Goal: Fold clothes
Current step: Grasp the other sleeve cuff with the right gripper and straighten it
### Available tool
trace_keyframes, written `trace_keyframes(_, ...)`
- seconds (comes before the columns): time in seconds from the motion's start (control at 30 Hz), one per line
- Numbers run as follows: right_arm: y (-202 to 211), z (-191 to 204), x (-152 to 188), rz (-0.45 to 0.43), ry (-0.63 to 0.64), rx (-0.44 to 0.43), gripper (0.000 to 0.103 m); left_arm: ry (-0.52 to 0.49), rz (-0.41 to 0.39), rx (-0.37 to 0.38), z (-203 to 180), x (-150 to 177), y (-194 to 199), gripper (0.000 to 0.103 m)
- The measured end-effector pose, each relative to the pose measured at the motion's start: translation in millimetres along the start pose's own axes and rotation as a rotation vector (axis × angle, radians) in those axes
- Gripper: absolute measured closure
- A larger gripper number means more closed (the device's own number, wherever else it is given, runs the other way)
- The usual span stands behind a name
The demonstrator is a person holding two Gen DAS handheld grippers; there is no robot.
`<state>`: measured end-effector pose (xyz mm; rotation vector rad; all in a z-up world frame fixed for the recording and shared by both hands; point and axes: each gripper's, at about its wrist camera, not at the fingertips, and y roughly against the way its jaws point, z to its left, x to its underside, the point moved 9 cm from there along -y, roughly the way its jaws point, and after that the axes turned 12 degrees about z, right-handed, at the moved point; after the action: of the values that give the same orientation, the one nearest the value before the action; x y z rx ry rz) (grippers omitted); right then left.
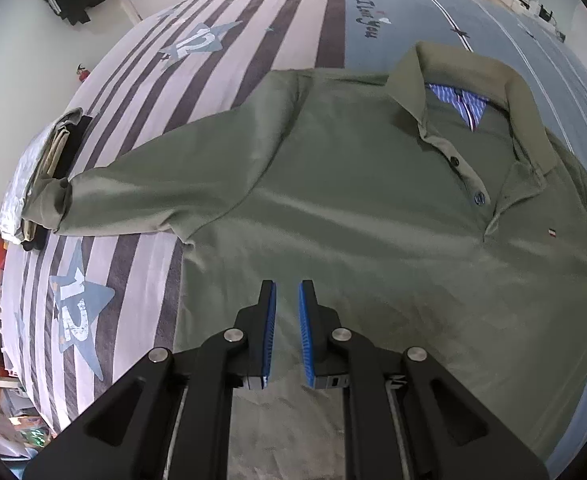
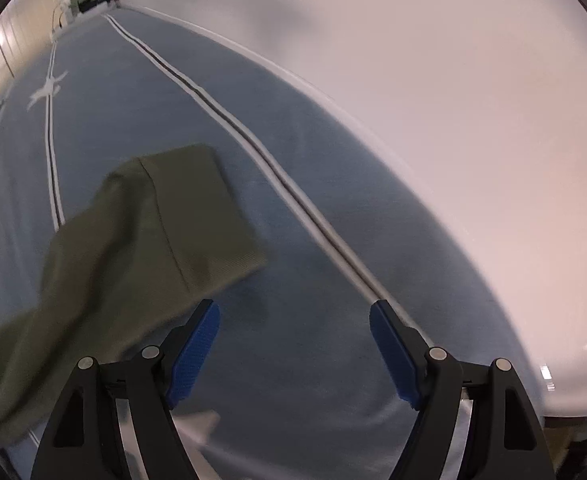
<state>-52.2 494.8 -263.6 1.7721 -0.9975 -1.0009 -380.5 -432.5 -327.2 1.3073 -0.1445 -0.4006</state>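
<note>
A: Two views logged. Left wrist first: olive polo shirt [image 1: 353, 184] lies face up on the bed [image 1: 253, 20], collar far, one long sleeve [image 1: 141, 196] stretched out to a stack of folded clothes [image 1: 41, 172]. Left claw [image 1: 287, 292] hovers over the lower chest, pads narrow, a slim gap, nothing between them.

B: Why spread flat?

A: Likely so sleeves can be folded inward cleanly.

B: Right wrist?

A: Blurred. Right claw [image 2: 295, 312] wide, empty, above blue bedding; the other sleeve's cuff [image 2: 197, 220] lies just beside its left pad [image 2: 197, 344], apart from it.

B: Judgement?

A: Probably lining up for that cuff.
</note>
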Motion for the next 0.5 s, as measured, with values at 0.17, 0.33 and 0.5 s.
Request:
trace_keyframes(0.17,-19,2,-21,0.022,-0.08,-0.019,0.028,-0.035,0.006,-0.028,-8,5,-3,0.093)
trace_keyframes(0.33,-33,4,-31,0.056,-0.122,-0.114,0.03,-0.034,0.016,-0.039,-9,9,-9,0.093)
trace_keyframes(0.5,-11,6,-28,0.0,-0.028,-0.099,0.103,-0.022,0.02,-0.034,-13,11,-9,0.093)
